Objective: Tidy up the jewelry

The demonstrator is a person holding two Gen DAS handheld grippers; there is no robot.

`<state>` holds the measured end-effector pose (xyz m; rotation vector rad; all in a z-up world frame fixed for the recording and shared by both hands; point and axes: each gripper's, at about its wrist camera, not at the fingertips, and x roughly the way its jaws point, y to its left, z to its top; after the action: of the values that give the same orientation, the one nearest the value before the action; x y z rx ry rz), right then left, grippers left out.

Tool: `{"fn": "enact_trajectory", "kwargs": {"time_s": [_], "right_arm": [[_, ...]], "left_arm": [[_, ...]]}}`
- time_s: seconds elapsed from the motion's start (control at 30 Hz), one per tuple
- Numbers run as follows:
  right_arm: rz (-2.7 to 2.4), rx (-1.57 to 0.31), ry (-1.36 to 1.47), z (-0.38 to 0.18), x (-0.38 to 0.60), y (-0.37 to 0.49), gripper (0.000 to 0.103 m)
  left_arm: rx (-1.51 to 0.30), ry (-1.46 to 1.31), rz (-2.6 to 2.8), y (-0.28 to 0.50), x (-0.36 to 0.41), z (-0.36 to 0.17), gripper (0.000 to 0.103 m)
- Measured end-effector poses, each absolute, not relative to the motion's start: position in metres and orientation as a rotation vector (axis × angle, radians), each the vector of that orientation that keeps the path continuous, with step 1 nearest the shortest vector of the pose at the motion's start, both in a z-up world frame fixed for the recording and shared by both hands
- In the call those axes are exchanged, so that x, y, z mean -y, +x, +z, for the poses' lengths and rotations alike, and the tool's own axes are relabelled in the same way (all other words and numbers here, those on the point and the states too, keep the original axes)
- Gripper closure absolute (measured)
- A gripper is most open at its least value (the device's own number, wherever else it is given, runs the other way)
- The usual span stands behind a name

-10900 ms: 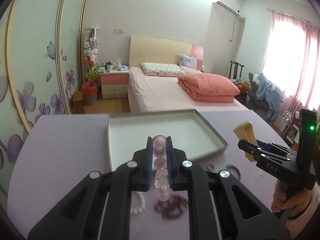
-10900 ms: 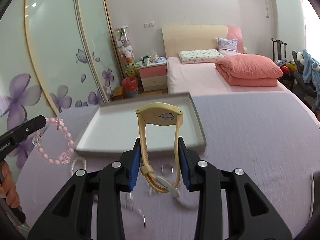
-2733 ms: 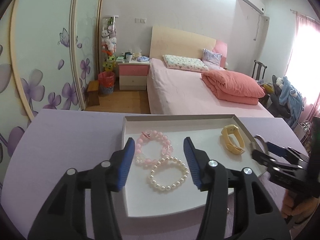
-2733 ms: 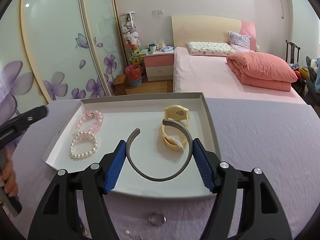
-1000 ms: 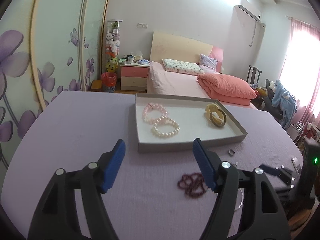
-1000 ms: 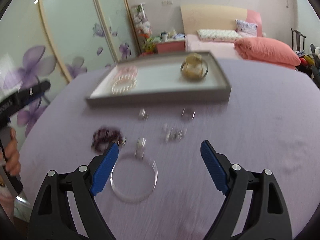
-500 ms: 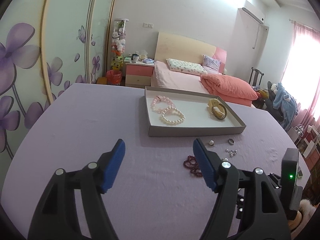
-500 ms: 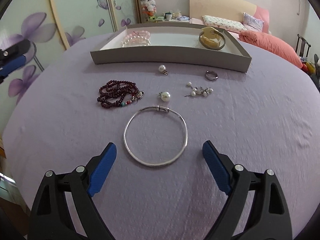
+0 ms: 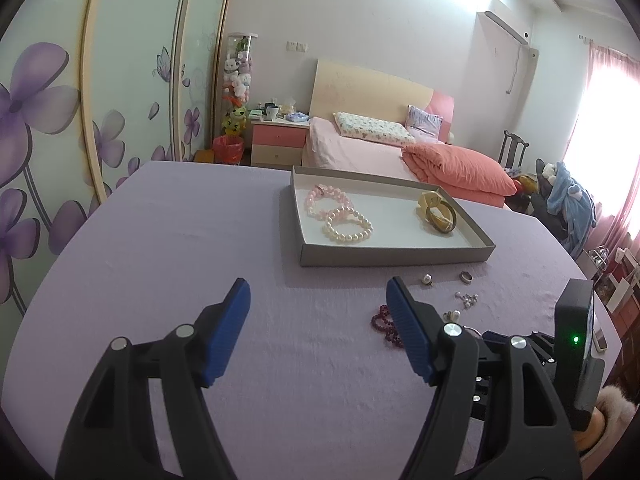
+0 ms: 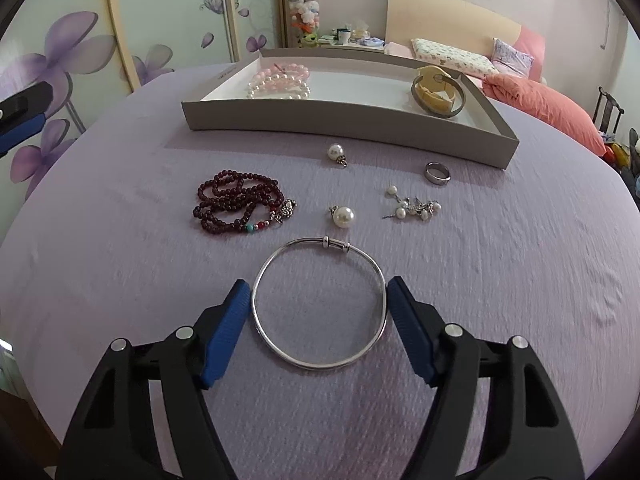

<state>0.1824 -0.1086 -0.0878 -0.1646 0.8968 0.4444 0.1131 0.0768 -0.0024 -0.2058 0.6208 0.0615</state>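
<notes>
The right tongs (image 10: 318, 306) have just been narrowed around the silver bangle (image 10: 320, 304) nearer than the tray (image 10: 348, 130), barely touching; left tongs (image 9: 318, 312) released, empty.

Each black hand-held gripper (image 10: 318, 300) has blue ribbed pads (image 10: 224, 332), silver screws.

Two fisheye wrist views over a lilac table (image 9: 168, 240)

Both are aimed forward and down between blue pads; the grey tray (image 9: 396, 257) (image 10: 352, 130) is shared mid-frame, seen nearer and steeper from the right wrist.
</notes>
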Motion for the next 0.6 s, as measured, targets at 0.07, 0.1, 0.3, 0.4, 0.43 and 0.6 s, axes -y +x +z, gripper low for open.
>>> {"fn": "enact_trajectory", "kwargs": {"time_s": [0.07,0.1,0.3,0.4,0.43,0.6], "right_arm": [[0.444,-0.896,-0.164,-0.087,0.111,0.181,0.033],[0.442,-0.896,-0.164,-0.087,0.112,0.182,0.033],[0.406,-0.899,-0.123,-0.086,0.131,0.191,0.033],[0.382,-0.9,-0.092,-0.086,0.146,0.195,0.033],[0.371,-0.901,-0.08,-0.086,0.152,0.197,0.033],[0.337,-0.901,-0.033,-0.084,0.175,0.205,0.033]], "left_arm": [[-0.63,-0.201,0.056,0.115,-0.073,-0.005,0.034],[-0.635,-0.199,0.053,0.117,-0.071,-0.006,0.034],[-0.671,-0.181,0.028,0.126,-0.059,-0.019,0.034],[-0.7,-0.173,0.01,0.135,-0.05,-0.028,0.034],[-0.707,-0.17,0.004,0.137,-0.047,-0.03,0.034],[-0.759,-0.158,-0.033,0.151,-0.03,-0.047,0.033]]}}
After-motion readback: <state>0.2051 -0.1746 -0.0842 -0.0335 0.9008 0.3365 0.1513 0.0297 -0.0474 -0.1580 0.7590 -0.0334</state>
